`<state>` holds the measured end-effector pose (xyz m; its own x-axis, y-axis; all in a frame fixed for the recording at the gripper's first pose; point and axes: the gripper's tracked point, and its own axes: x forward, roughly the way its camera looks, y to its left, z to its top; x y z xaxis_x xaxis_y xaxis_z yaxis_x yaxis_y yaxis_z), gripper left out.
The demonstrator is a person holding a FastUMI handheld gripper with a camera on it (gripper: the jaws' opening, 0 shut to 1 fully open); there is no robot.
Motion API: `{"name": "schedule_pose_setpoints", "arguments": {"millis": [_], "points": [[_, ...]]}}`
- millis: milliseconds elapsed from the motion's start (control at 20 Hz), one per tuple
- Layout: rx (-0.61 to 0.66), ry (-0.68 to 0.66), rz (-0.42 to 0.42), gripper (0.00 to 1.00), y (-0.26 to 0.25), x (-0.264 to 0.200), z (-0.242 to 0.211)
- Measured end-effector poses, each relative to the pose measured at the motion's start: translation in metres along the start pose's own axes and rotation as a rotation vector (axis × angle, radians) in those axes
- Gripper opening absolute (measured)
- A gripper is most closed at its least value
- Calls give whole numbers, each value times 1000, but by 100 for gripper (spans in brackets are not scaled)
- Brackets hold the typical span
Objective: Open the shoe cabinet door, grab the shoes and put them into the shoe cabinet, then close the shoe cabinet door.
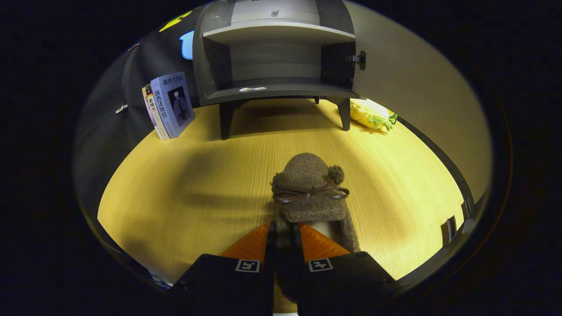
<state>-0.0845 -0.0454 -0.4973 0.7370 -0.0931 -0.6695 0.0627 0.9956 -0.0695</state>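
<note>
Slipper [309, 193], brown and fuzzy, sits on the yellow wooden floor [184, 193] with a thin ribbon bow across its top and a small pom-pom at its 2 o'clock side. Its back edge is pinched by the gripper [284, 235], whose two orange fingers [250, 245] are pulled in narrow with the fluffy rim squeezed between them. The gripper points level and straight ahead, toward 12 o'clock, and each black finger block carries a small square black-and-white marker.

Far beyond the slipper, at 12 o'clock, stands the dark grey shoe cabinet [276, 57] on short legs. Its door [412, 87] is swung open to the 2 o'clock side, with a metal hinge on the cabinet's side wall. The shelves inside are in plain sight, and a small white thing lies on the lower shelf.

At 10 o'clock from the slipper, two books [169, 105] lean against the black wall; their covers have Chinese writing. At 1 o'clock, just beside the cabinet's right leg, lies a yellow plush toy [371, 114] with green bits.
</note>
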Motion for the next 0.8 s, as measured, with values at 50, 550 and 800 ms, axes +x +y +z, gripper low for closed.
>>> {"name": "schedule_pose_setpoints", "arguments": {"millis": [50, 550, 800], "points": [[5, 4, -6, 24, -1, 6, 1], [-29, 22, -47, 22, 0, 33, 12], [-43, 24, -59, 5, -3, 38, 14]]}}
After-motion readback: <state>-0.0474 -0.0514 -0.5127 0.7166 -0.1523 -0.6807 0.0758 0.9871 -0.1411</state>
